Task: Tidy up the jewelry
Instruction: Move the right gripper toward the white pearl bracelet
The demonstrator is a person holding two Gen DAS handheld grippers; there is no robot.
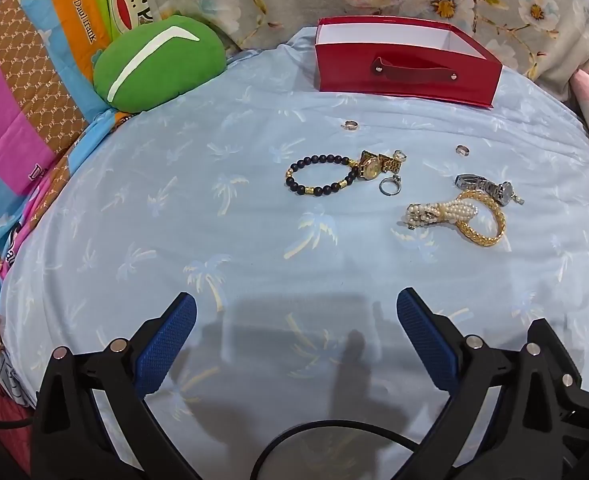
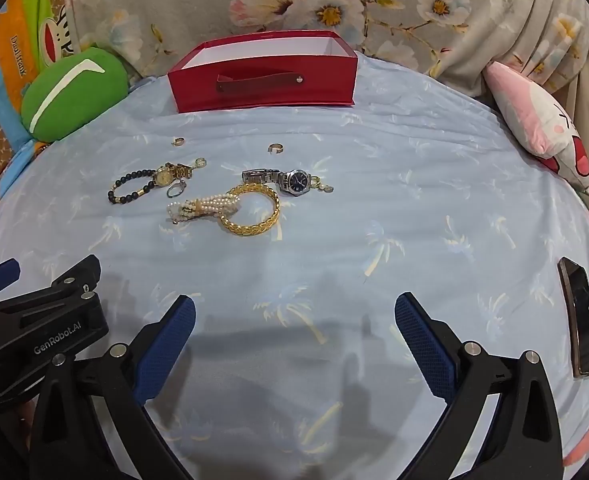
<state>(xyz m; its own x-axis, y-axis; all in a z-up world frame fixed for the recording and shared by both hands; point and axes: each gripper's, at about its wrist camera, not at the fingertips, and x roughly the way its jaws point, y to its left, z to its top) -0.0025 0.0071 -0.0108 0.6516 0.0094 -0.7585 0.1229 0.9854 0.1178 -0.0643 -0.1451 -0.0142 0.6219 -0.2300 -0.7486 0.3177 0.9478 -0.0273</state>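
Jewelry lies on a light blue palm-print sheet. A black bead bracelet touches a gold watch. A pearl bracelet overlaps a gold bangle, beside a silver watch. Small rings lie loose. An open red box stands behind them. In the right wrist view I see the box, gold bangle, silver watch and bead bracelet. My left gripper and right gripper are open and empty, well short of the jewelry.
A green cushion lies at the back left and a pink plush at the back right. A phone lies on the sheet at the right. A floral blanket is behind the box. The left gripper's body shows beside the right one.
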